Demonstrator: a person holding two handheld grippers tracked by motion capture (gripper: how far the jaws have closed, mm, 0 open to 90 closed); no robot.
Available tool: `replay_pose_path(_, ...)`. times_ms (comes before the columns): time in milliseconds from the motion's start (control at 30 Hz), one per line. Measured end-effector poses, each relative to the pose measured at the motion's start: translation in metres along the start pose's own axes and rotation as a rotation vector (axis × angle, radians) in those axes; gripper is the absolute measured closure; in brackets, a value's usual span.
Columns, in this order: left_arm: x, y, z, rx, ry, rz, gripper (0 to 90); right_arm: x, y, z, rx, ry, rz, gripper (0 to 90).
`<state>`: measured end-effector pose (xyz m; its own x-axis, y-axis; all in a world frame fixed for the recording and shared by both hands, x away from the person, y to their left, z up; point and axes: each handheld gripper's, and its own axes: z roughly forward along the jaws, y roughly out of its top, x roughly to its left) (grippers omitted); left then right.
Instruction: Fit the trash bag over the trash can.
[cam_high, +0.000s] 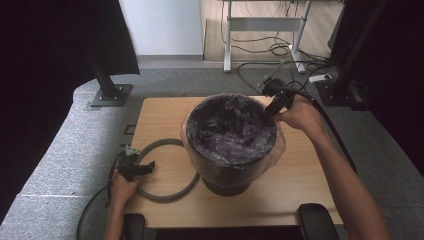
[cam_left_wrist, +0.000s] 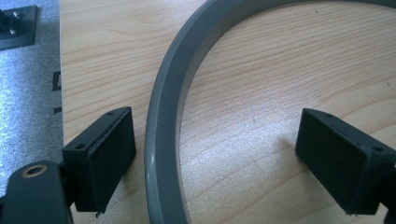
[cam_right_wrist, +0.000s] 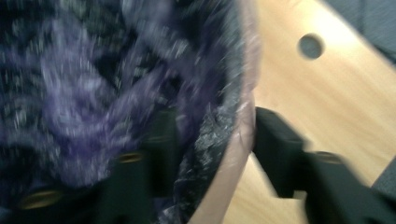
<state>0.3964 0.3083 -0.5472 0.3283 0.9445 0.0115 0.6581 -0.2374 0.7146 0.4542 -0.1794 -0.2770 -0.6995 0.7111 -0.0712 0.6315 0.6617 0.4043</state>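
Grey floor surrounds our wooden worktop (cam_high: 165, 112). From above, the lined bin (cam_high: 231, 145) stands mid-worktop. Left gripper view: released fingers (cam_left_wrist: 105, 156) straddle the grey ring (cam_left_wrist: 161, 140) near the left edge. Right gripper view: fingers (cam_right_wrist: 275, 144) straddle the bag (cam_right_wrist: 236, 154) at the rim; whether they pinch, we cannot tell. We should grip only film.
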Motion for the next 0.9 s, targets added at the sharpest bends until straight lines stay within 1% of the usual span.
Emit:
replay_pose_path(33, 0.0, 0.0, 0.0, 0.0, 0.0, 0.0, 12.1, -0.001, 0.0, 0.004, 0.012, 0.018, -0.02, 65.2)
replay_pose_path(100, 0.0, 0.0, 0.0, 0.0, 0.0, 0.0, 12.0, -0.006, 0.001, 0.007, -0.001, 0.053, -0.031, 66.6)
replay_pose_path(133, 0.0, 0.0, 0.0, 0.0, 0.0, 0.0, 12.1, -0.009, 0.002, 0.008, -0.002, 0.054, -0.054, 67.5)
replay_pose_path(167, 0.0, 0.0, 0.0, 0.0, 0.0, 0.0, 12.1, -0.012, 0.004, 0.008, -0.005, 0.044, -0.086, 69.0)
replay_pose_path(200, 0.0, 0.0, 0.0, 0.0, 0.0, 0.0, 12.1, -0.015, 0.005, 0.009, -0.007, 0.048, -0.109, 70.2)
replay_pose_path(267, 0.0, 0.0, 0.0, -0.001, -0.001, -0.001, 12.0, -0.021, 0.008, 0.011, -0.019, 0.093, -0.16, 72.2)
replay_pose_path(300, 0.0, 0.0, 0.0, -0.001, -0.001, 0.0, 12.0, -0.023, 0.009, 0.013, -0.031, 0.125, -0.172, 73.3)
replay_pose_path(333, 0.0, 0.0, 0.0, 0.0, -0.001, 0.001, 12.0, -0.022, 0.012, 0.014, -0.041, 0.147, -0.195, 74.2)
replay_pose_path(400, 0.0, 0.0, 0.0, 0.0, -0.002, 0.0, 12.0, -0.015, 0.018, 0.018, -0.071, 0.164, -0.25, 74.6)
replay_pose_path(433, 0.0, 0.0, 0.0, 0.0, -0.001, 0.001, 12.0, -0.011, 0.021, 0.02, -0.084, 0.174, -0.281, 73.8)
replay_pose_path(467, 0.0, 0.0, 0.0, 0.0, -0.001, 0.001, 12.1, -0.006, 0.024, 0.021, -0.09, 0.187, -0.298, 71.0)
replay_pose_path(500, 0.0, 0.0, 0.0, -0.001, -0.001, 0.001, 12.1, -0.003, 0.027, 0.022, -0.094, 0.19, -0.303, 55.6)
replay_pose_path(533, 0.0, 0.0, 0.0, 0.0, -0.001, 0.0, 12.1, 0.0, 0.028, 0.021, -0.105, 0.149, -0.297, 43.2)
replay_pose_path(600, 0.0, 0.0, 0.0, 0.0, -0.001, 0.0, 12.1, 0.001, 0.029, 0.014, -0.11, 0.052, -0.25, 32.7)
replay_pose_path(633, 0.0, 0.0, 0.0, 0.0, -0.001, 0.001, 12.1, 0.001, 0.028, 0.008, -0.118, 0.032, -0.23, 29.0)
replay_pose_path(700, 0.0, 0.0, 0.0, 0.0, -0.001, 0.0, 12.1, 0.001, 0.021, -0.007, -0.157, 0.036, -0.185, 27.8)
replay_pose_path(767, 0.0, 0.0, 0.0, 0.0, -0.001, 0.001, 12.1, 0.003, 0.012, -0.022, -0.186, 0.008, -0.135, 27.1)
replay_pose_path(833, 0.0, 0.0, 0.0, 0.0, -0.001, 0.0, 12.1, 0.006, 0.0, -0.032, -0.193, -0.003, -0.112, 28.1)
replay_pose_path(900, 0.0, 0.0, 0.0, 0.0, 0.0, 0.0, 12.1, 0.008, -0.011, -0.035, -0.186, 0.007, -0.079, 31.9)
